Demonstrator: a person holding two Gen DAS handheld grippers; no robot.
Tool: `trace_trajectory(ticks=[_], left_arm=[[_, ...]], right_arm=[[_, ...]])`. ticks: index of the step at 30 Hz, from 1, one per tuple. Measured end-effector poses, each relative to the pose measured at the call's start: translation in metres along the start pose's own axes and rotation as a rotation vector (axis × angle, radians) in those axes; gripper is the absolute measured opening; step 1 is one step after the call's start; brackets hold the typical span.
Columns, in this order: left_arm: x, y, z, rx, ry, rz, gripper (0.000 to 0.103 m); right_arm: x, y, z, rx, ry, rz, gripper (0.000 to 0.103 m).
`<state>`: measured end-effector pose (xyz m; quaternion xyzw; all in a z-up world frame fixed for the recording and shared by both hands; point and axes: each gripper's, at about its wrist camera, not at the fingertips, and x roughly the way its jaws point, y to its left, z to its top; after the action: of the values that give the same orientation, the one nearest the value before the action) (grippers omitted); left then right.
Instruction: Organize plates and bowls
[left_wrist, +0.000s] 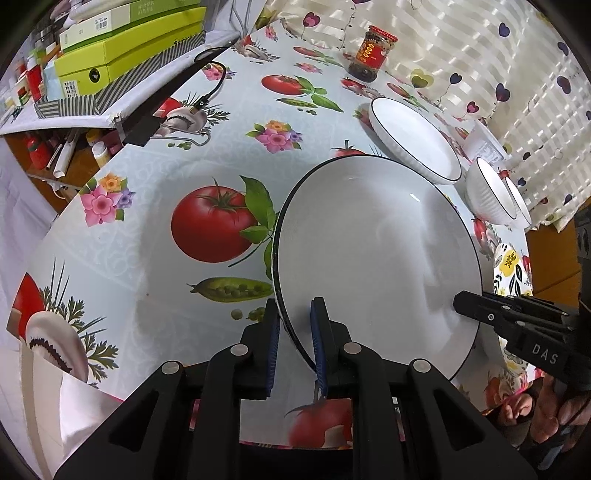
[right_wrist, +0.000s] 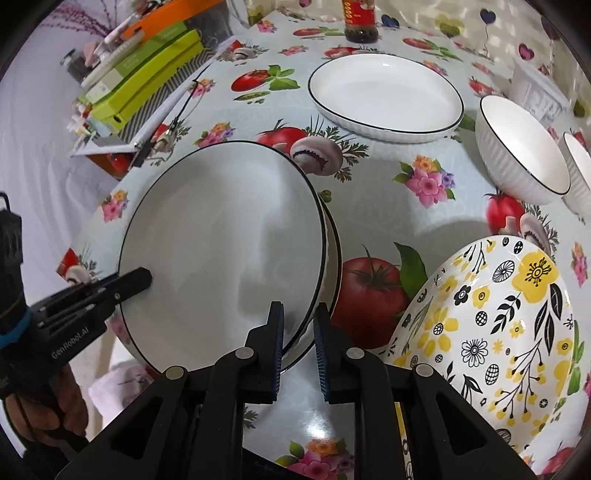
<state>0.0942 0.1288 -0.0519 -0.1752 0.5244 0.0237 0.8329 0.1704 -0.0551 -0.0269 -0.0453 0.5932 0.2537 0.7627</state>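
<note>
The white plate looks glazed ceramic, smooth and softly glossy; the ribbed bowl at two o'clock likewise. The tablecloth is shiny printed vinyl. The gripper fingers are matt black plastic with ridged blue pads.

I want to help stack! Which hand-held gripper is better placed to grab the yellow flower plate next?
Probably the right hand-held gripper: the yellow flower plate lies just beside it. The left hand-held gripper grips the white plate at its opposite rim, farther away.
</note>
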Motion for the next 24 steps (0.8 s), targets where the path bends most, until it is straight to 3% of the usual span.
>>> trace_trajectory(ticks=[21, 24], left_arm=[[0.0, -0.011, -0.004, 0.051, -0.019, 0.053, 0.023], [0.001, -0.011, -0.005, 0.056, -0.022, 0.057, 0.023]], right_arm=[[-0.001, 0.003, -0.002, -0.019, -0.003, -0.039, 0.02], [0.0, 0.004, -0.003, -0.024, 0.012, -0.075, 0.028]])
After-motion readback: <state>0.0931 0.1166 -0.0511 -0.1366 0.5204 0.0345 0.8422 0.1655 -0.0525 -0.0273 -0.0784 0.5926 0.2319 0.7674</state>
